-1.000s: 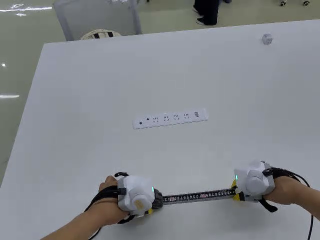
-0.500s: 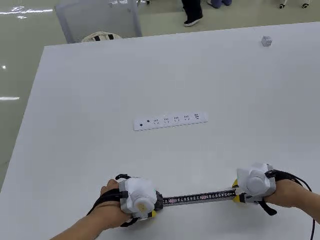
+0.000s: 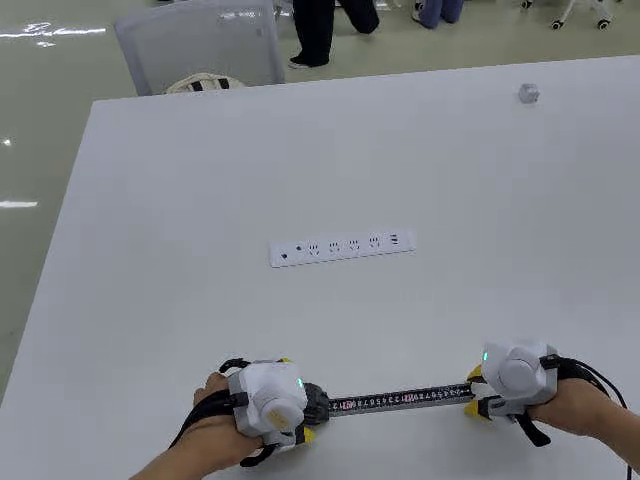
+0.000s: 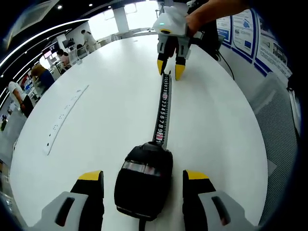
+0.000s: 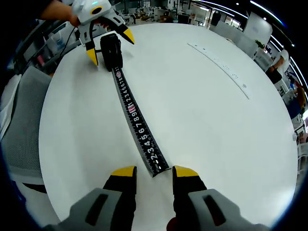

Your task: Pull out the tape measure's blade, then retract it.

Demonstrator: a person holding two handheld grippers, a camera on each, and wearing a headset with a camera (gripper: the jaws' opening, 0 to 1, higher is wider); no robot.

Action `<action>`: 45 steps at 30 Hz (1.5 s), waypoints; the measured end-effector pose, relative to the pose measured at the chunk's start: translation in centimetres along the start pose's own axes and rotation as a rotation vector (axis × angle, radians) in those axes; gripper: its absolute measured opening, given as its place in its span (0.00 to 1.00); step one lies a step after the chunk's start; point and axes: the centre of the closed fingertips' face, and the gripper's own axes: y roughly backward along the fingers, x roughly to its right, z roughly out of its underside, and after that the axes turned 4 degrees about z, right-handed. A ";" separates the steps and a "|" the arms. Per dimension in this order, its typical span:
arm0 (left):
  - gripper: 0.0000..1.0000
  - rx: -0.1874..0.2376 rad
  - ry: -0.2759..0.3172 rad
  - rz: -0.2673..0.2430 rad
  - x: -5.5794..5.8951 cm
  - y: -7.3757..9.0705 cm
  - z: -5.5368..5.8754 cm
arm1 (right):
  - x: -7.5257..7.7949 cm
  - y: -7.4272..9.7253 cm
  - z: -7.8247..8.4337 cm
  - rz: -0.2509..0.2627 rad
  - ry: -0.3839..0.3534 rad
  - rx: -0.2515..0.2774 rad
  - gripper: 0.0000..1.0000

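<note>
Two grippers low at the near edge of the white table (image 3: 200, 200), facing each other along one line. At near left, the left gripper (image 3: 295, 400), strapped to the left hand (image 3: 213, 432), its yellow-tipped jaws spread to either side of the black tape measure (image 4: 144, 185) — a sliver of tabletop visible on each side of the case in the left gripper view, so parted and straddling rather than squeezing. Case flat on the table between those tips. Running right from its mouth, the blade (image 3: 400, 399): pulled out, lying flat and straight on the tabletop, black with white numerals and a few red marks. At near right, the right gripper (image 3: 473, 392), held in the right hand (image 3: 580, 405), jaws apart, with the blade's free end lying just between the yellow tips in the right gripper view — narrow gaps on both sides, no pinch to be seen. Looping off behind that hand, a black cable (image 3: 600, 365). Farther in, well apart from the blade and roughly parallel to it, a white power strip (image 3: 342, 246) near the middle of the table. Near the far right edge, a small grey object (image 3: 529, 94), too small to identify. Past the far left corner, a grey chair (image 3: 195, 45); just right of it, on the glossy floor, a person's legs (image 3: 312, 30).
</note>
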 end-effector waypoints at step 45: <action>0.75 0.186 0.529 -0.296 1.7 5.4 0.6 | -2.1 4.2 -0.1 0.231 -0.506 0.195 0.48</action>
